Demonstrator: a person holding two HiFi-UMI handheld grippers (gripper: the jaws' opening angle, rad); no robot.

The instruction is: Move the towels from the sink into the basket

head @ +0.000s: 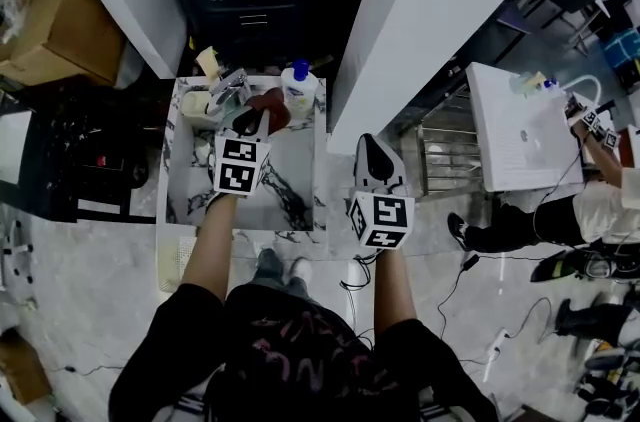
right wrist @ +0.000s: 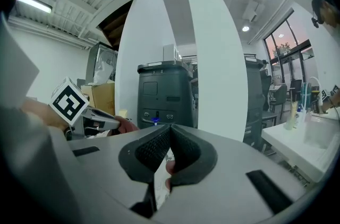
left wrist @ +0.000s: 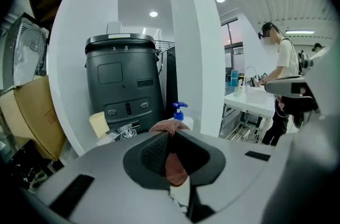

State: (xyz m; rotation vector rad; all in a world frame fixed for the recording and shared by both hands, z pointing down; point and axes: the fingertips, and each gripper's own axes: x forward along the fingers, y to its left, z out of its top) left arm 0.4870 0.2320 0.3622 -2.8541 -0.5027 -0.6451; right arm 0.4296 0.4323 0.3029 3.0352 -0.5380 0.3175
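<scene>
A reddish-brown towel [head: 272, 106] hangs from my left gripper [head: 247, 119], which is shut on it above the back of the marble sink [head: 290, 185], just in front of the faucet [head: 228, 90]. In the left gripper view the towel [left wrist: 175, 167] is bunched between the pads of that gripper [left wrist: 169, 138] and sticks out over their tips. My right gripper [head: 366, 144] hovers to the right of the sink, beyond its edge. Its pads [right wrist: 183, 151] meet at the tip with nothing held. From there I see the left gripper's marker cube [right wrist: 69, 102] and the towel [right wrist: 125, 124].
A soap pump bottle [head: 298, 88] and a yellow sponge [head: 208, 62] stand at the sink's back edge. Behind rises a dark bin-like unit [left wrist: 123, 79] between white columns. A pale meshed container [head: 174, 260] sits low at the sink's front left. Another person [left wrist: 281, 74] works at a second sink [head: 515, 130].
</scene>
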